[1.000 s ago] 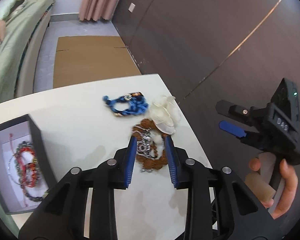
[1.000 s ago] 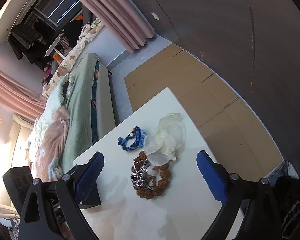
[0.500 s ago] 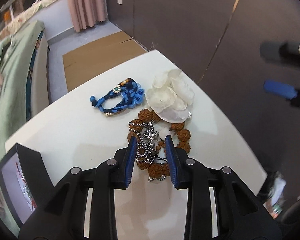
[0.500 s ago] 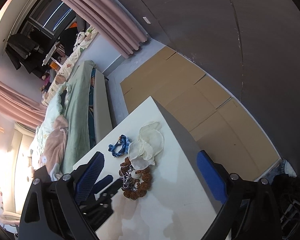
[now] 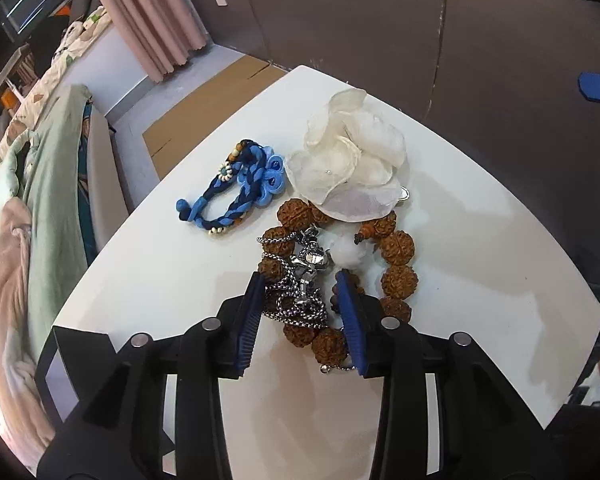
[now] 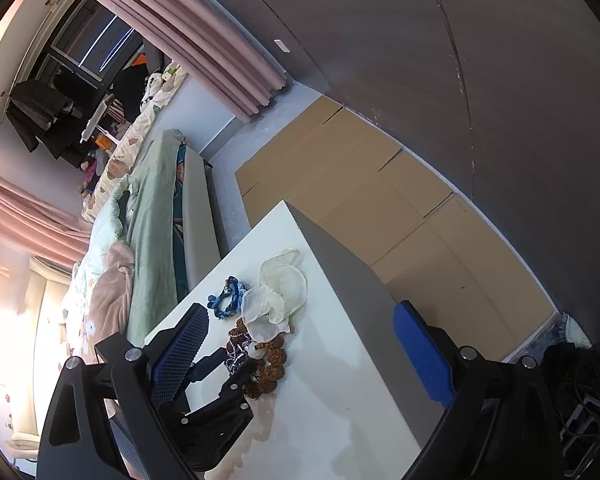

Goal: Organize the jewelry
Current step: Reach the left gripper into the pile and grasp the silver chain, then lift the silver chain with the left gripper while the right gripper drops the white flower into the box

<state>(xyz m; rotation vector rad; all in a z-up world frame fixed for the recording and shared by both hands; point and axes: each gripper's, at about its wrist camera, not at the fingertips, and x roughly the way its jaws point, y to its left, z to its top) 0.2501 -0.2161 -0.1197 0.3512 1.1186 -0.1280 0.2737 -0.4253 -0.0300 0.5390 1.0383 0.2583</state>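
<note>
A silver chain necklace [image 5: 302, 280] lies tangled on a brown bead bracelet [image 5: 398, 258] on the white table [image 5: 160, 272]. A white fabric flower [image 5: 348, 164] and a blue braided bracelet [image 5: 240, 188] lie beyond them. My left gripper [image 5: 300, 284] is open, low over the table, with its blue pads on either side of the chain. It also shows in the right wrist view [image 6: 232, 364]. My right gripper [image 6: 300, 328] is open and empty, held high above the table's right side. The pile shows small below it [image 6: 260, 356].
The table's far and right edges drop to a floor with flattened cardboard [image 6: 360, 184]. A bed with a green blanket [image 5: 48, 184] stands to the left. A dark wall [image 5: 420, 20] runs behind the table.
My left gripper has moved forward and down, so its pads now straddle the silver chain. The jewelry box has left the left wrist view. My right gripper has risen and pulled back.
</note>
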